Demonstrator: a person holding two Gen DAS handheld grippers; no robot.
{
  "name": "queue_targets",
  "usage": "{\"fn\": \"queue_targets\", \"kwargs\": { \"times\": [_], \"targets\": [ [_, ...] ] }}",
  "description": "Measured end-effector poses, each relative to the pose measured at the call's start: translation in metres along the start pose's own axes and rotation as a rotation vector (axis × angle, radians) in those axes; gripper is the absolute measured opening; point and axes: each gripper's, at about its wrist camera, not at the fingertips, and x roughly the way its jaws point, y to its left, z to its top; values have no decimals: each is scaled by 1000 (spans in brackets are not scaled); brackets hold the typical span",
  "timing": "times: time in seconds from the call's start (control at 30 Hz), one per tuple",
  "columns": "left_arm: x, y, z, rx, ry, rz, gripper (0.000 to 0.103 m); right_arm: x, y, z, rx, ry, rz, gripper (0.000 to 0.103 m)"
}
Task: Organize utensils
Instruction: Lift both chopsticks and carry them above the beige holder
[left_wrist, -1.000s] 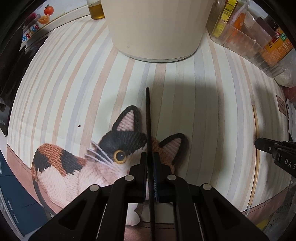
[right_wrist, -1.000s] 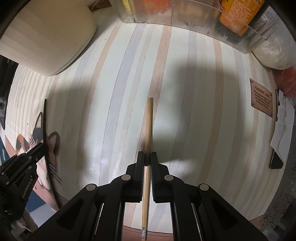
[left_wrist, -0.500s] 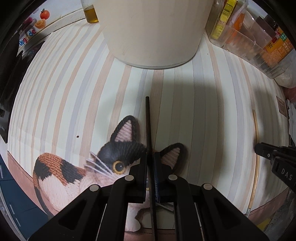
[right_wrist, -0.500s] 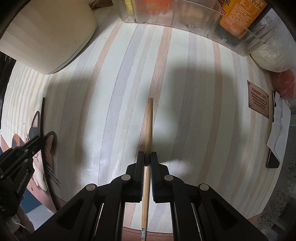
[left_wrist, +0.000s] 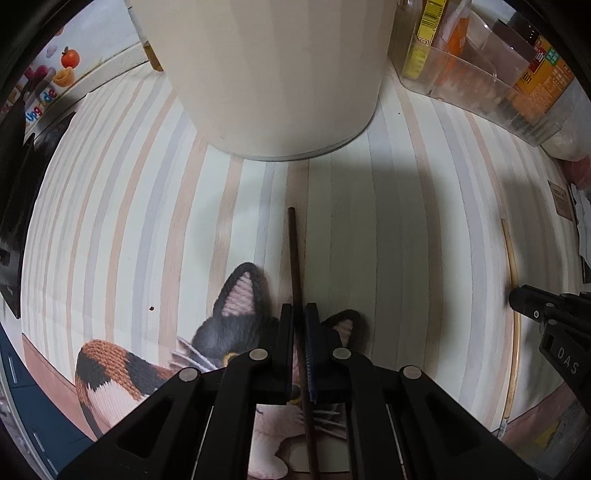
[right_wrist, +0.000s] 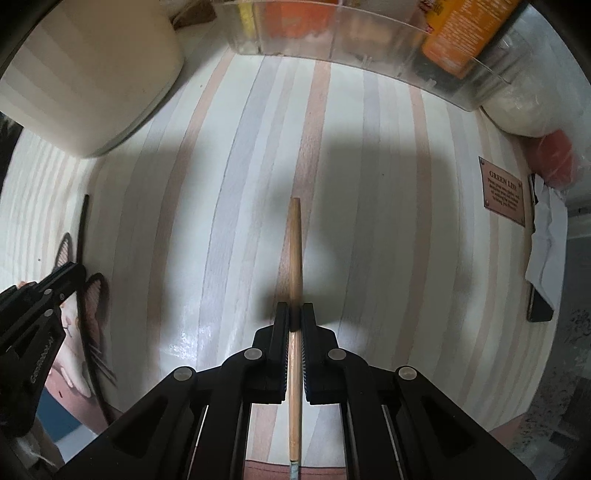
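With each hand-held gripper clenched on its chopstick, left (left_wrist: 300, 325) dark (left_wrist: 295, 258), right (right_wrist: 294, 321) wooden (right_wrist: 294, 251), we should keep both level and parallel.

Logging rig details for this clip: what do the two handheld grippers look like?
Both the left gripper and right gripper are matte black, with angular linkage arms, round silver pivot pins and flat parallel fingers with ribbed inner pads. White lettering marks their sides. No cables, hands or sleeves show.

Both the left tool (left_wrist: 300, 314) and right tool (right_wrist: 294, 312) point downward, jaws clamped.
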Motion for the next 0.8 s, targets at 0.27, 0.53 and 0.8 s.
{"fn": "queue_targets", "kwargs": {
  "times": [0.27, 0.53, 0.8],
  "targets": [
    [-46, 7, -8, -49, -97, -58, 3, -39, -23, -9, 70, -131, 113, 6],
    [-98, 17, -7, -75, -228, -90, 3, -87, -32, -16, 88, -264, 189, 6],
    [-153, 27, 2, -81, -382, -85, 2, -152, -26, -8, 56, -436, 234, 5]
  ]
}}
